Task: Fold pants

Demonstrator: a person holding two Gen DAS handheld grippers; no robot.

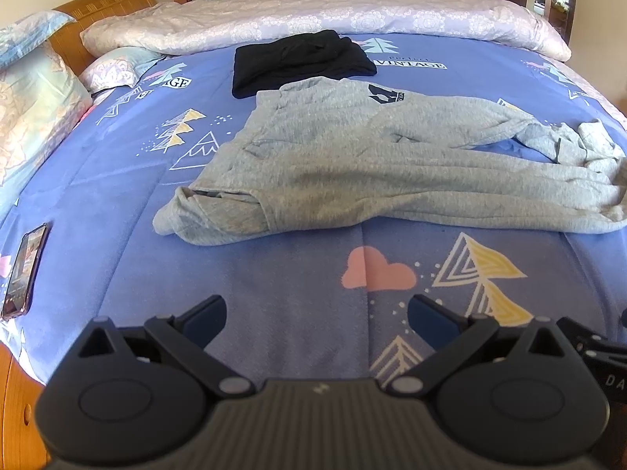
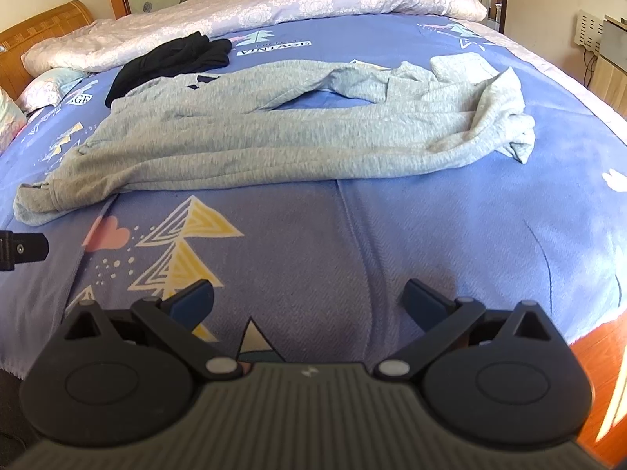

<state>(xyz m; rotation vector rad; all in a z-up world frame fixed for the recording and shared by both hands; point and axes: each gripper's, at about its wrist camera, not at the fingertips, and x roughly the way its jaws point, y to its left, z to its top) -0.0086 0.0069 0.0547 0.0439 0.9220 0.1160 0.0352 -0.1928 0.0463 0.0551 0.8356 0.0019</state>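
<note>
Pants: one grey pair — spread across the middle of the bed, waistband at the left, legs running right, unfolded.
Bed: one, blue patterned sheet; a wide bare strip lies between the pants' near edge and both grippers.
Quilt: one pale floral roll along the far side of the bed.
Black garment: one, folded, just behind the pants; whether they touch cannot be told.
Leg ends: bunched and overlapping at the right, cuffs hard to make out; cut off at the right margin of the left wrist view.
Pillows: two at the far left, partly out of frame.
Left hand-held gripper: jaws wide, holding nothing, over the near sheet.
Right hand-held gripper: jaws wide, holding nothing — near the bed's front edge.
Phone: one, beside the bed's left edge, well apart from the pants.
</note>
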